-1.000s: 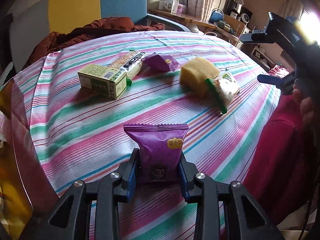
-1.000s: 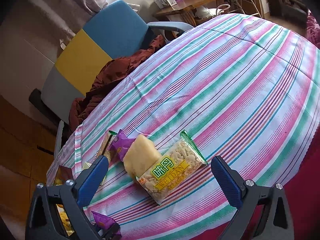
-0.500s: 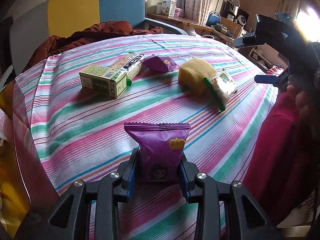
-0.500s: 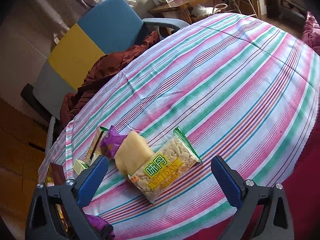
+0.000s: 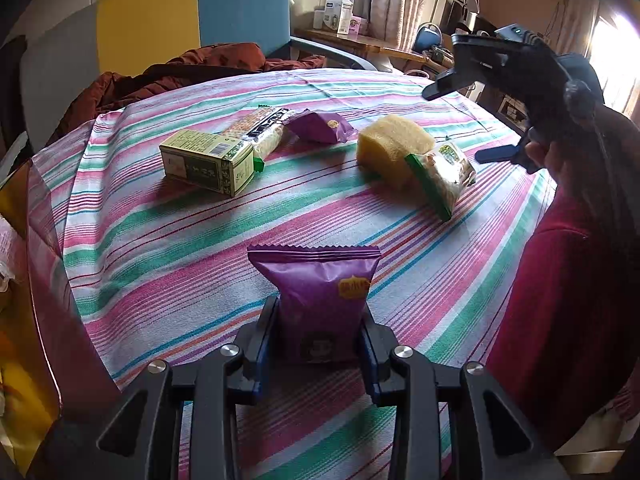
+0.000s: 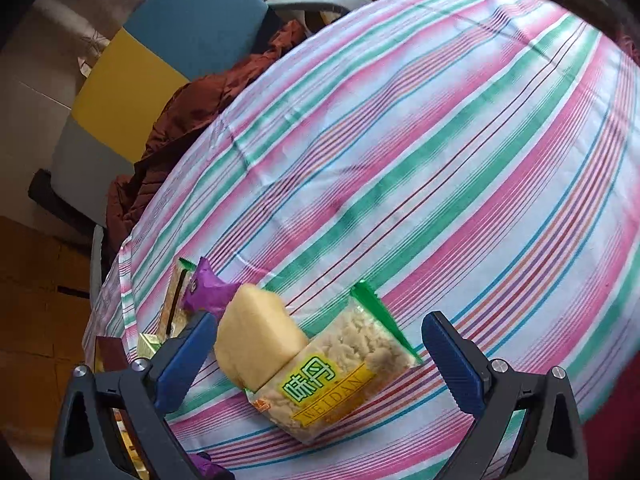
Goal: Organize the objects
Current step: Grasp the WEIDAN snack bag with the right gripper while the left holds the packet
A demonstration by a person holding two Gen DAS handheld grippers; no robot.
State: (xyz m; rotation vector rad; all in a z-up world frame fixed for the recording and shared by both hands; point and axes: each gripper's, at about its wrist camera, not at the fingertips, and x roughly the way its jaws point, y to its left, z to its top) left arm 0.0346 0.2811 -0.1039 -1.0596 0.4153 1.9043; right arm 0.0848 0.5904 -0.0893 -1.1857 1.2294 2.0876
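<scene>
My left gripper (image 5: 318, 334) is shut on a purple snack packet (image 5: 318, 290), held upright over the near part of the striped tablecloth (image 5: 160, 240). Farther back lie a green box (image 5: 206, 161), a long cracker pack (image 5: 262, 128), a second purple packet (image 5: 322, 126), a yellow sponge (image 5: 390, 146) and a clear snack bag with green ends (image 5: 442, 172). My right gripper (image 6: 316, 350) is open, hovering above the sponge (image 6: 256, 340) and the snack bag (image 6: 340, 372). In the left wrist view the right gripper (image 5: 468, 120) hangs at the right, held by a hand.
A blue and yellow chair (image 5: 192, 12) with a brown garment (image 5: 200, 64) stands behind the table. A person in red clothing (image 5: 560, 300) is at the table's right edge. A yellow bag (image 5: 16, 380) sits off the left edge. Bare cloth (image 6: 440, 140) spreads beyond the objects.
The right gripper has dropped closer to the sponge and the snack bag, staying open. The left gripper still holds the purple packet and has shifted only slightly.
</scene>
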